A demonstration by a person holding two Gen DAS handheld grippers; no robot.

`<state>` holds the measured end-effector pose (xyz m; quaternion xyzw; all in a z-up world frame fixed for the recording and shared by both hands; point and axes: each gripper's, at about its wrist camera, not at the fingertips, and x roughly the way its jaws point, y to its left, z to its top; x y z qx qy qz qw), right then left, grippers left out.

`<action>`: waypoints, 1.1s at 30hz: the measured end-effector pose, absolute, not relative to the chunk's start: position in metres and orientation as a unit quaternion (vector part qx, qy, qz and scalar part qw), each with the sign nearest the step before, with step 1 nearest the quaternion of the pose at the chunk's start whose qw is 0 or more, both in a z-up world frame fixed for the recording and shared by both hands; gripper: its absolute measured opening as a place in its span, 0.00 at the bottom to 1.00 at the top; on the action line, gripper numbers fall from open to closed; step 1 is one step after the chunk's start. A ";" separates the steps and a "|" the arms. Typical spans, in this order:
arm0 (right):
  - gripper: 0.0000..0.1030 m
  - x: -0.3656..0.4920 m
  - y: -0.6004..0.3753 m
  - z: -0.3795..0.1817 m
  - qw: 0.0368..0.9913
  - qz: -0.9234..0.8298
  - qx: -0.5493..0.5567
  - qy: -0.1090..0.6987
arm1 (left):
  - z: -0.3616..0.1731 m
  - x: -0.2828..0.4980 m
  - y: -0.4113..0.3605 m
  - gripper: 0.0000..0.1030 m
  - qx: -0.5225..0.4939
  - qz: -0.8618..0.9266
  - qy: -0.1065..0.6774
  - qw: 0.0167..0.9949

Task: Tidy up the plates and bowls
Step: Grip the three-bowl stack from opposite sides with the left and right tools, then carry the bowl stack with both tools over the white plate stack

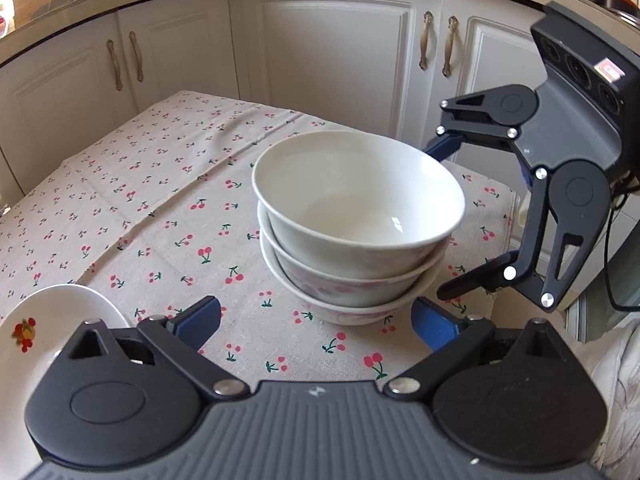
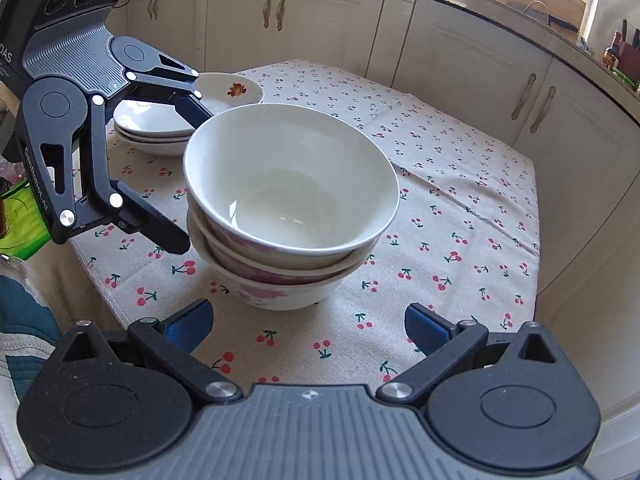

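A stack of three white bowls [image 1: 356, 224] stands on the cherry-print tablecloth [image 1: 160, 208]; the lower two have pink flower patterns. It also shows in the right wrist view [image 2: 288, 200]. My left gripper [image 1: 316, 320] is open and empty just in front of the stack. My right gripper [image 2: 308, 328] is open and empty, also just short of the stack; in the left wrist view it [image 1: 440, 216] sits at the stack's right side. A stack of white plates [image 2: 152, 124] and a fruit-printed plate [image 2: 232, 90] lie behind my left gripper [image 2: 186, 176]. The fruit plate [image 1: 44, 332] shows at lower left.
White cabinet doors [image 1: 332, 48] with brass handles stand behind the table. The table's far edge [image 2: 534, 216] drops off toward the cabinets. A green object [image 2: 20, 220] lies off the table's left side.
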<state>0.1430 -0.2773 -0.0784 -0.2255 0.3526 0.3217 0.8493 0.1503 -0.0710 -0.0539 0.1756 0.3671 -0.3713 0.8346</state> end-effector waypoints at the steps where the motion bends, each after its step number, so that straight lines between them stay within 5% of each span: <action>1: 1.00 0.146 -0.276 -0.079 0.845 0.330 -0.227 0.354 | -0.055 0.152 -0.073 0.96 0.180 -0.379 0.370 0.829; 33: 0.87 0.184 -0.259 -0.074 0.751 0.456 -0.287 0.382 | -0.063 0.187 -0.092 0.79 0.242 -0.505 0.390 0.731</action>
